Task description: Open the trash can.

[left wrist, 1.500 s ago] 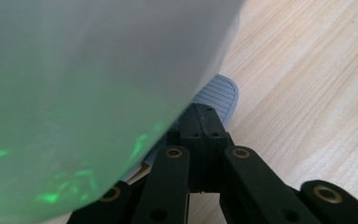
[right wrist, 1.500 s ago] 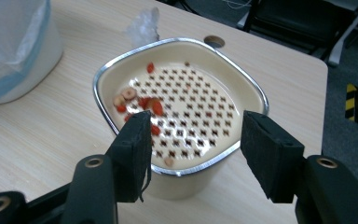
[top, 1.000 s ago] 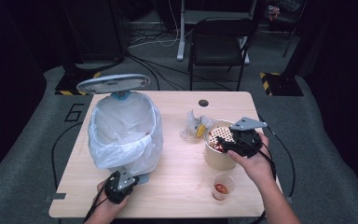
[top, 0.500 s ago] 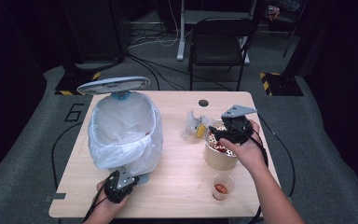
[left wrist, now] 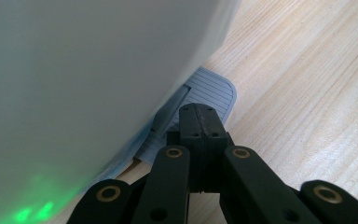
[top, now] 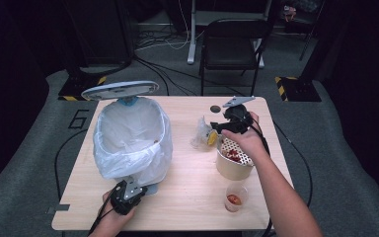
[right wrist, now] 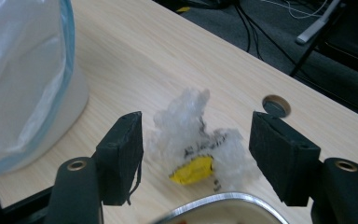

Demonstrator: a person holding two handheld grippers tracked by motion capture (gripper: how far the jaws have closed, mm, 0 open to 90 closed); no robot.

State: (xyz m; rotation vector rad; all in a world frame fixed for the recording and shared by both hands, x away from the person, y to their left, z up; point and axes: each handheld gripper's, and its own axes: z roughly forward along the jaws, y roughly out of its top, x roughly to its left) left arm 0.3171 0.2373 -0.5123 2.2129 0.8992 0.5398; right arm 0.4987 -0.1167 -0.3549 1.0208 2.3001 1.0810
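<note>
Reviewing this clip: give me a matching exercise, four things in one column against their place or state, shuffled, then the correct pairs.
Things:
1. left gripper
2. right gripper
3. crumpled plastic wrapper
4. small clear cup

Places or states:
A. holds something red, near the table's front edge
B. jaws wide open
C. jaws pressed together on the bin's ribbed foot pedal
D. on the wood between the lined bin and the paper bowl

Pairs: 1-C, 2-B, 3-D, 4-A
</note>
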